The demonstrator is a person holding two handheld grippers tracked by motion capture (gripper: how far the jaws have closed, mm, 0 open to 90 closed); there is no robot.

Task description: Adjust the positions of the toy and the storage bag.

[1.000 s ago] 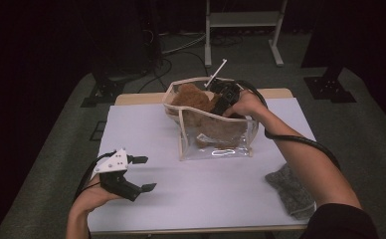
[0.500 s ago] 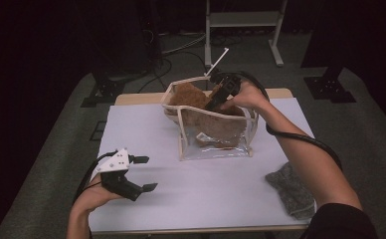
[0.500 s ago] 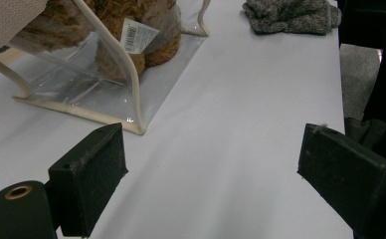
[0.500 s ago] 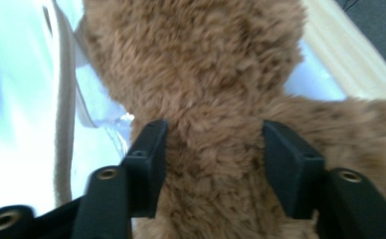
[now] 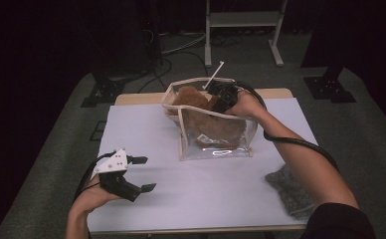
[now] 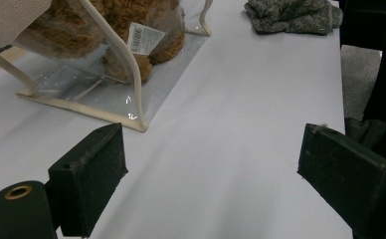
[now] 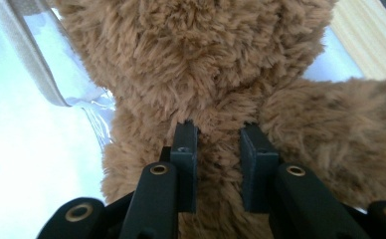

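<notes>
White table (image 5: 181, 199): clear bag (image 5: 216, 144) just under the right gripper (image 5: 220, 102), grey cloth (image 5: 288, 189) well behind it, near the edge.

The right gripper's (image 5: 220, 101) jaw tips are buried in the plush toy's (image 7: 216, 79) fur inside the clear bag (image 5: 216, 144). The bag's (image 6: 81, 74) top is cut off by the frame edge, and its label print is too small to read.

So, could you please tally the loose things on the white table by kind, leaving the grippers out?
Brown plush toy: 1
Clear zip bag with cream trim: 1
Grey knitted cloth: 1
Total: 3
</notes>
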